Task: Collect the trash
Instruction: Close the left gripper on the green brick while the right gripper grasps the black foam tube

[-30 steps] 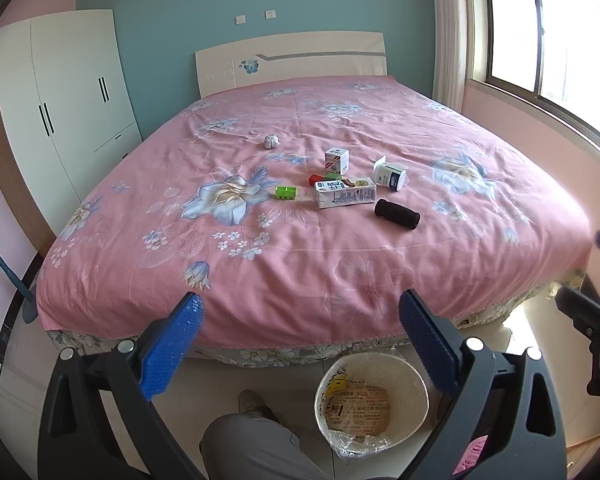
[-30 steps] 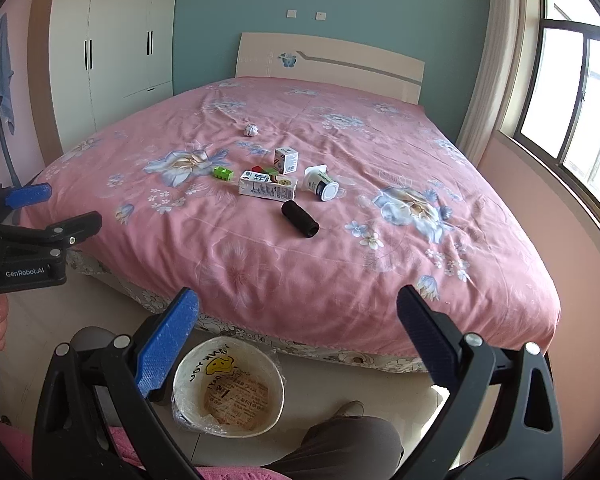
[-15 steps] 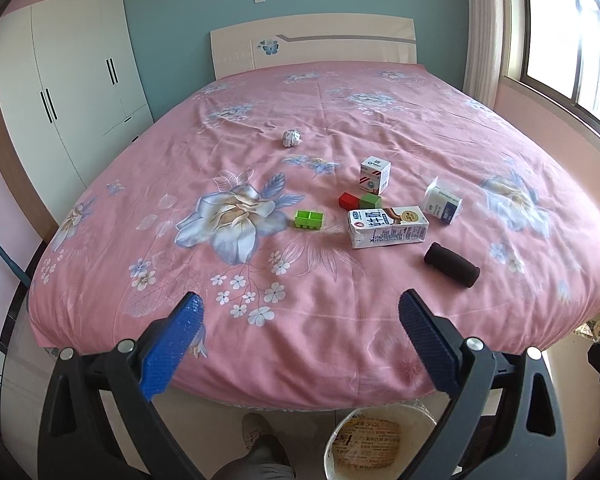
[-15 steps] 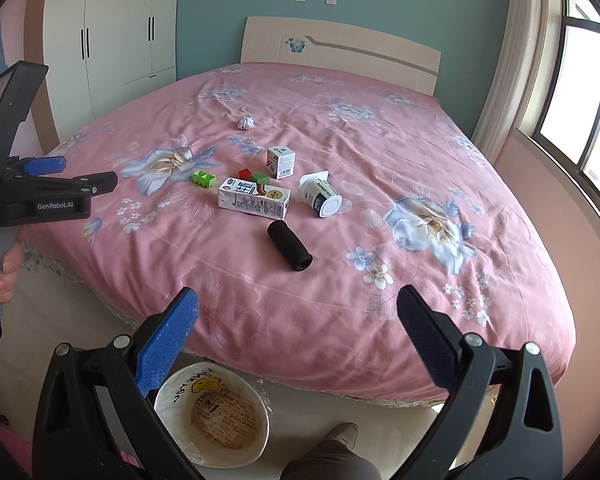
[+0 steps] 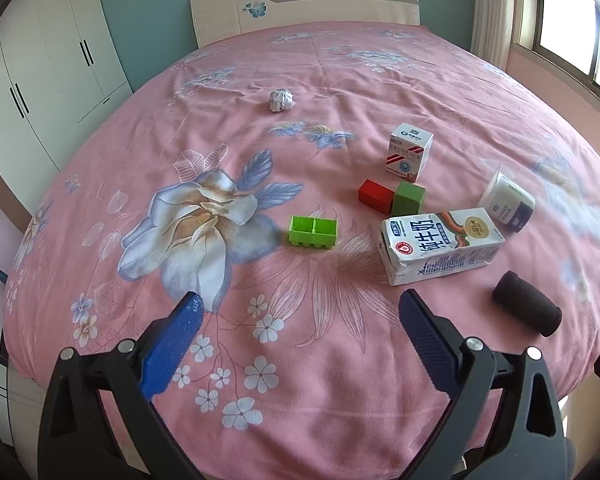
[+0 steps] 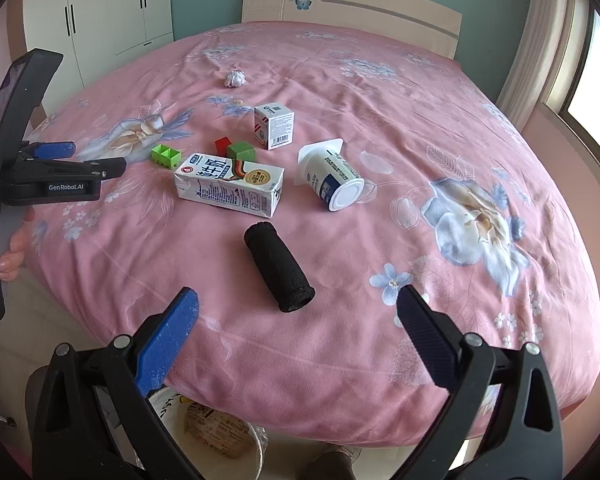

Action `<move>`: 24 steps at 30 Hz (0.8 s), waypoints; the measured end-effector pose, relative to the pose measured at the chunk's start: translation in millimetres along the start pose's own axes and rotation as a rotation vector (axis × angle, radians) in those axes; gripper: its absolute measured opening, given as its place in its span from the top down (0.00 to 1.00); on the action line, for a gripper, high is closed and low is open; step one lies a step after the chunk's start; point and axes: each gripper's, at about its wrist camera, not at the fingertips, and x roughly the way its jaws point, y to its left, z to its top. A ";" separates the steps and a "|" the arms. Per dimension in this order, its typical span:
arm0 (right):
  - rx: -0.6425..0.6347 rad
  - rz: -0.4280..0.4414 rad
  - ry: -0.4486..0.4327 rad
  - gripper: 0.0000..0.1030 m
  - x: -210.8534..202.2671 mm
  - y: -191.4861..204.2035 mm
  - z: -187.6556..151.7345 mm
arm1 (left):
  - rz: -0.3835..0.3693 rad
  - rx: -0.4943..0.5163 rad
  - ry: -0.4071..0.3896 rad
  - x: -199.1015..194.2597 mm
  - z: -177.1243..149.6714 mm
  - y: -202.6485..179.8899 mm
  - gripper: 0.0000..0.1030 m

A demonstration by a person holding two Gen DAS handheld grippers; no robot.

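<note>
- The milk carton (image 6: pixel 229 185) lies flat mid-bed, long axis roughly along the foot edge, gabled top toward the wardrobe side.
- A black roll (image 6: pixel 279 267) sits nearer the foot edge; a tipped cup (image 6: pixel 332 179) lies beside the carton.
- Left gripper (image 5: pixel 298 322) and right gripper (image 6: pixel 296 316) hover with jaws apart, empty.
- Pink floral bed (image 6: pixel 440 128); bin (image 6: pixel 216 438) below.

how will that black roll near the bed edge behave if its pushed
The black roll is a cylinder lying on its side, so it would probably roll. Its knit-looking surface suggests soft, light and grippy, and it likely squashes between jaws.
</note>
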 end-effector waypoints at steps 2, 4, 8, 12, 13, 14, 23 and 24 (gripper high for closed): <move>-0.014 0.021 0.024 0.06 20.5 0.8 5.1 | -0.001 0.009 0.010 19.3 5.2 -0.4 0.03; -0.029 0.044 0.043 0.06 38.5 2.1 8.2 | -0.003 0.020 0.015 37.4 9.8 -0.4 0.03; -0.054 0.089 0.079 0.06 70.4 2.1 14.3 | -0.005 0.031 0.033 70.2 17.6 -0.1 0.03; -0.082 0.099 0.104 0.06 91.8 -2.3 19.3 | -0.019 0.042 0.047 95.0 22.1 -1.0 0.03; -0.088 0.107 0.109 0.06 95.3 -3.2 20.5 | -0.023 0.042 0.051 100.5 23.7 -1.8 0.03; -0.093 0.116 0.115 0.06 98.6 -3.7 21.9 | -0.024 0.043 0.056 105.4 25.0 -2.4 0.04; -0.177 0.186 0.181 0.42 120.4 8.4 23.4 | -0.049 0.038 0.059 127.5 36.7 -2.2 0.14; -0.187 0.188 0.182 0.45 121.7 9.7 22.9 | -0.050 0.036 0.059 128.3 37.1 -2.0 0.17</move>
